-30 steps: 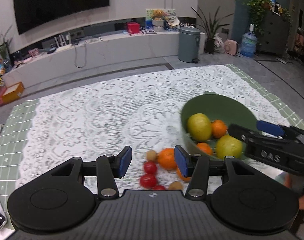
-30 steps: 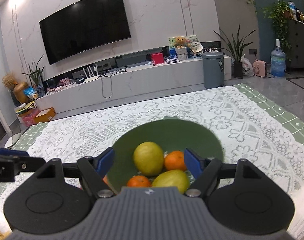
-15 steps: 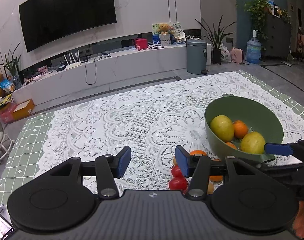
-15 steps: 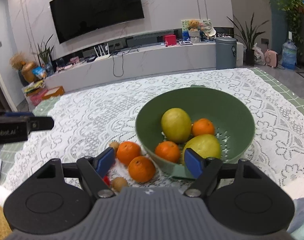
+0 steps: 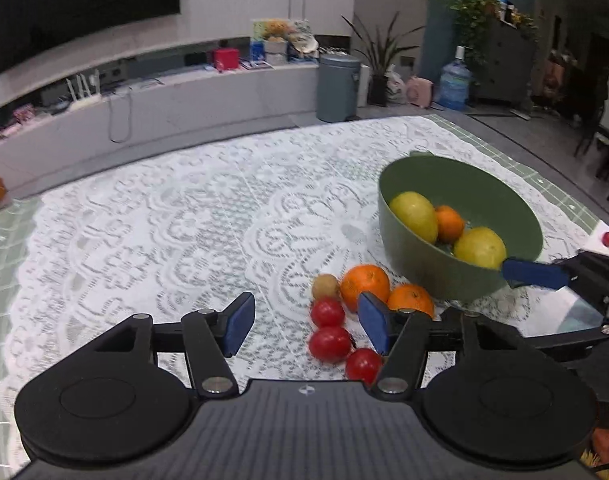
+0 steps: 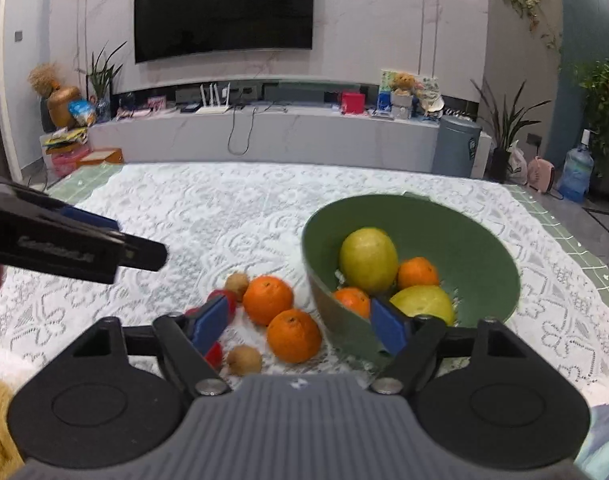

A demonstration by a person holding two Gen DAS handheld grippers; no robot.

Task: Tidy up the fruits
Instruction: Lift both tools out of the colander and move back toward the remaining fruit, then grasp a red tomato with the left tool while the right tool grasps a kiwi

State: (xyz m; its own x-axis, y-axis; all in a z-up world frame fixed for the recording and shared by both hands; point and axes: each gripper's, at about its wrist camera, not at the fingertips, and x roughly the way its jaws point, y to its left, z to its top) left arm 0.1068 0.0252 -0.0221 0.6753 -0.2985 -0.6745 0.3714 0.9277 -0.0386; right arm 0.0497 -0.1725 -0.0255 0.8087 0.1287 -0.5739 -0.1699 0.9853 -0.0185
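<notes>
So the green bowl (image 6: 484, 240) sits on the lace tablecloth (image 5: 164, 220) with two big yellow-green fruits (image 6: 368, 260) and a couple of small oranges (image 6: 417, 273) inside. Just left of it there's a loose pile on the cloth — two oranges (image 6: 267, 299), three red tomatoes (image 5: 329, 343) and two little brown fruits (image 6: 244, 361), all bunched close together. The left gripper (image 5: 304, 326) hangs above the pile with its jaws spread wide, nothing between them. The right gripper (image 6: 300, 326) is wide apart too and empty — one orange and the bowl's near rim show between its blue pads (image 6: 388, 330).
</notes>
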